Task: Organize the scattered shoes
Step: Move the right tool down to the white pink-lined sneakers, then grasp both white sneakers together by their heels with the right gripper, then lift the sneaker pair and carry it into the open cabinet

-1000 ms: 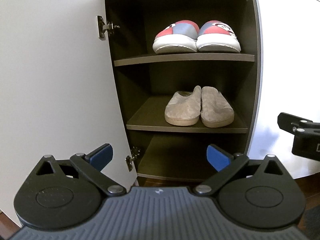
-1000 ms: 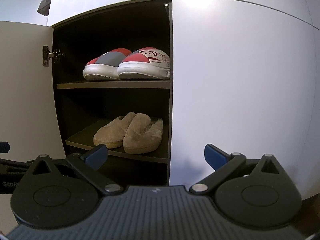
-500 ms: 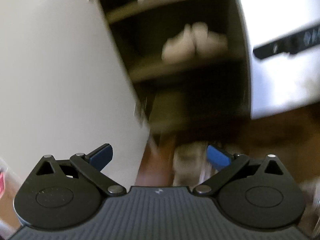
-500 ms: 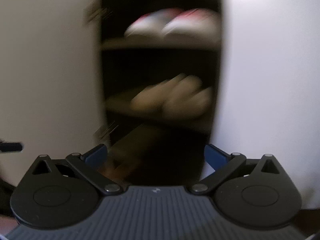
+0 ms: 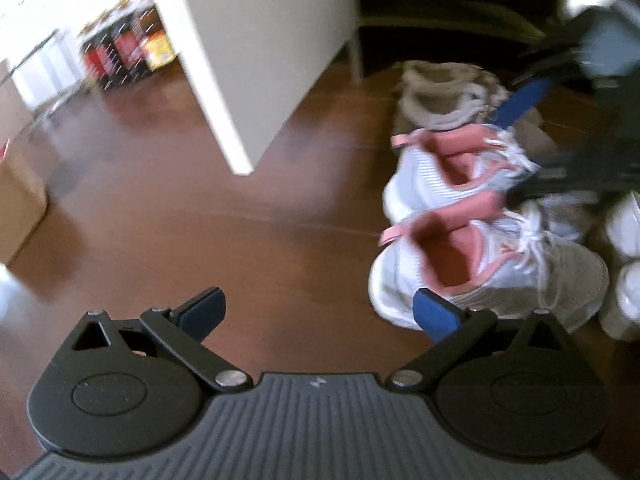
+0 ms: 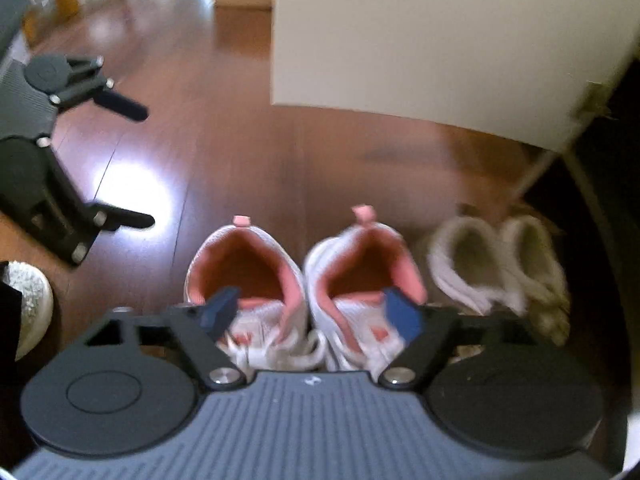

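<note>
Right gripper [image 6: 316, 314] closing over both pink-lined sneakers [image 6: 304, 280], nothing pinched yet, could snag laces and miss.

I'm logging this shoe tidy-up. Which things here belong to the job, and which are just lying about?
Job:
pink-lined sneakers
pale fuzzy slippers
open cabinet door
right gripper, jaws closing over the sneakers
left gripper, open

Lying about:
cardboard box
colourful clutter, too blurred to name

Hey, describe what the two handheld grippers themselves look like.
Both match: the left gripper and right gripper have a grey ribbed body, two round black discs, black link arms with silver pivot pins, and blue finger pads. No cables, sleeves or hands are visible.
</note>
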